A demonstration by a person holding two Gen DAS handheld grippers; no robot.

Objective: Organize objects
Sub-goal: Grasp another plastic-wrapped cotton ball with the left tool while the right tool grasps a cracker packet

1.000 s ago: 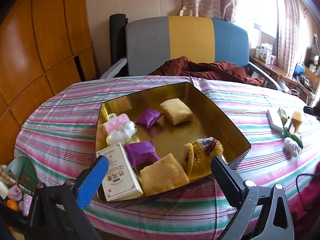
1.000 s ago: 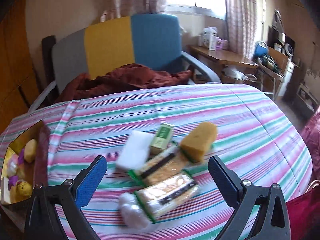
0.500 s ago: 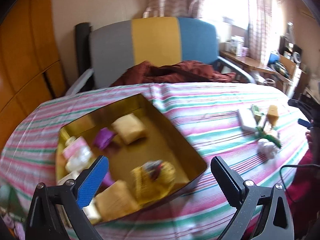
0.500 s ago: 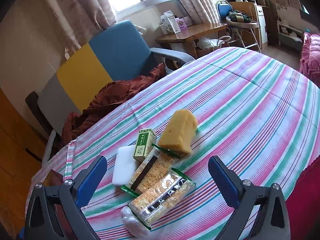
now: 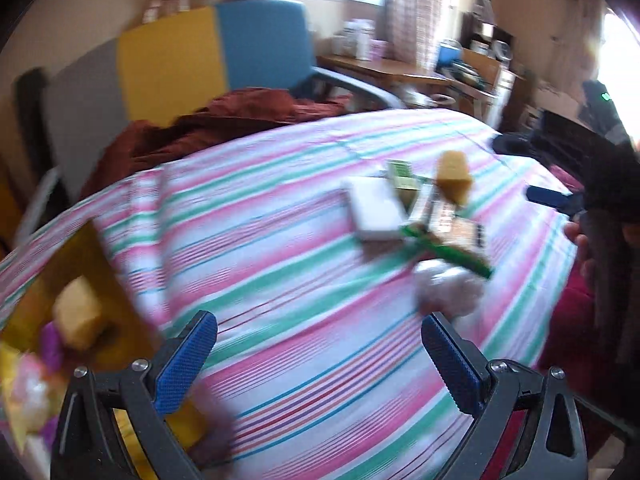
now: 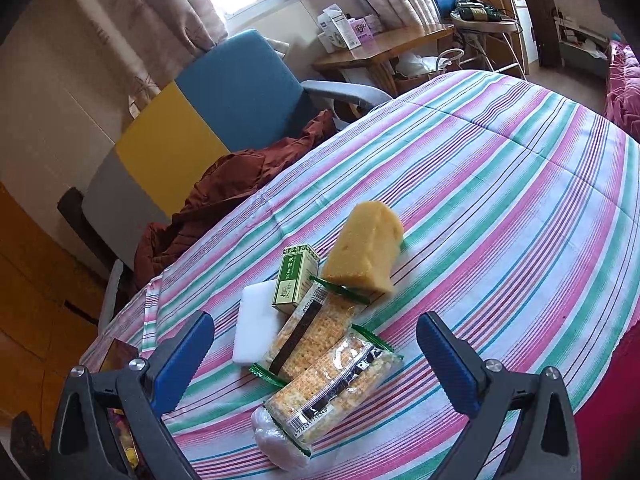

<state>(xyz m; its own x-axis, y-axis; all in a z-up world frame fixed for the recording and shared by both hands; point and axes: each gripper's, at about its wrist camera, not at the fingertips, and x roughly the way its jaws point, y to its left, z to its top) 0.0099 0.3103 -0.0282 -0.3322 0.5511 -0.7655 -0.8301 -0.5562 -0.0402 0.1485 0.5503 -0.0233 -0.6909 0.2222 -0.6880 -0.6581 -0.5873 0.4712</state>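
Note:
A cluster lies on the striped tablecloth (image 6: 500,200): a yellow sponge (image 6: 366,254), a green box (image 6: 294,280), a white block (image 6: 256,332), two cracker packs (image 6: 332,388) and a clear plastic wad (image 6: 276,444). My right gripper (image 6: 314,360) is open and empty, just above and in front of the cracker packs. My left gripper (image 5: 318,356) is open and empty over bare cloth. The same cluster shows blurred in the left wrist view, with the sponge (image 5: 452,176) and white block (image 5: 376,210). The gold tin (image 5: 80,280) with a yellow sponge and purple packets sits at the left edge.
A grey, yellow and blue armchair (image 6: 208,120) with a rust-red cloth (image 6: 236,184) stands behind the table. A wooden side table (image 6: 384,44) with boxes is at the back right. The right gripper's body (image 5: 592,184) shows at the right of the left wrist view.
The left gripper has swung right, away from the gold tin, toward the cluster; its view is blurred. The right gripper has moved nearer the cracker packs and tilted.

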